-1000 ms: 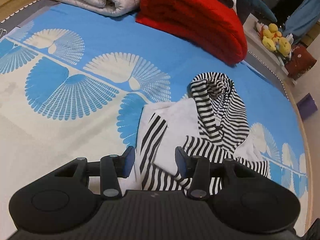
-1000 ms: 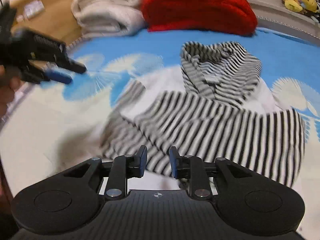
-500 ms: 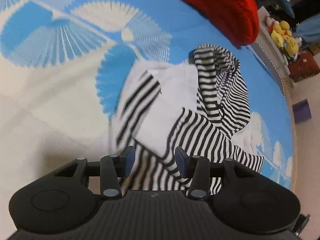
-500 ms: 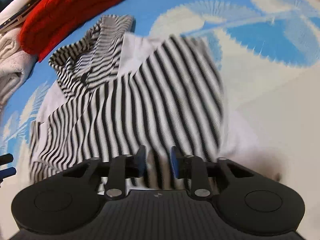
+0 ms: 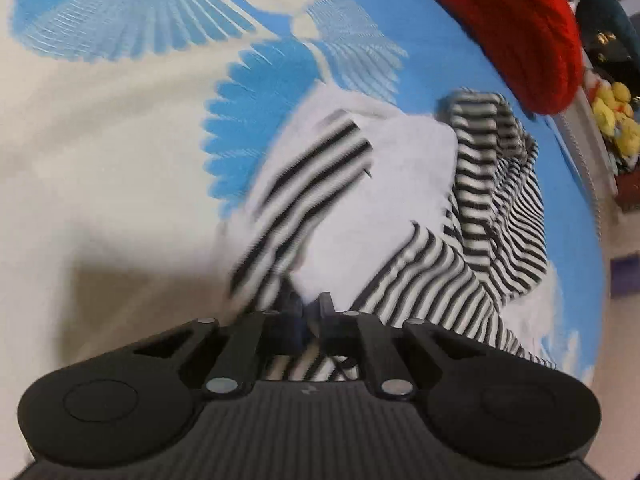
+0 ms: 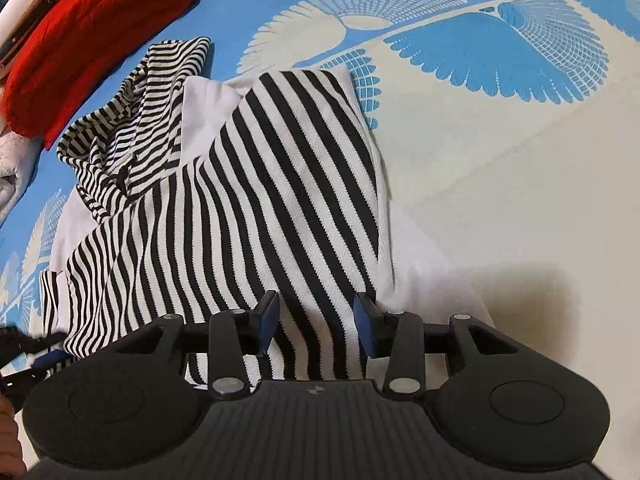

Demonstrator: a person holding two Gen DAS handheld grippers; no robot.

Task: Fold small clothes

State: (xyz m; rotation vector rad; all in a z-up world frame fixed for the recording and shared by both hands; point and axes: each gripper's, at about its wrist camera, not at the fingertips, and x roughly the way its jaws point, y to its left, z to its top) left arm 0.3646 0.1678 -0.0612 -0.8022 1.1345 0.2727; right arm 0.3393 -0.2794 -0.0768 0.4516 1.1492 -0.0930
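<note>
Fingers (image 5: 320, 306) of left gripper (image 5: 310, 312) pinch striped garment (image 5: 400, 200) hem.

Bright, even indoor light, and the left wrist view is smeared with motion blur across the striped garment (image 5: 404, 216). The right wrist view is crisp, stripes sharp. Soft grey shadows fall on the bedspread (image 6: 500, 168) in both, and fisheye bending curves the edges.
</note>
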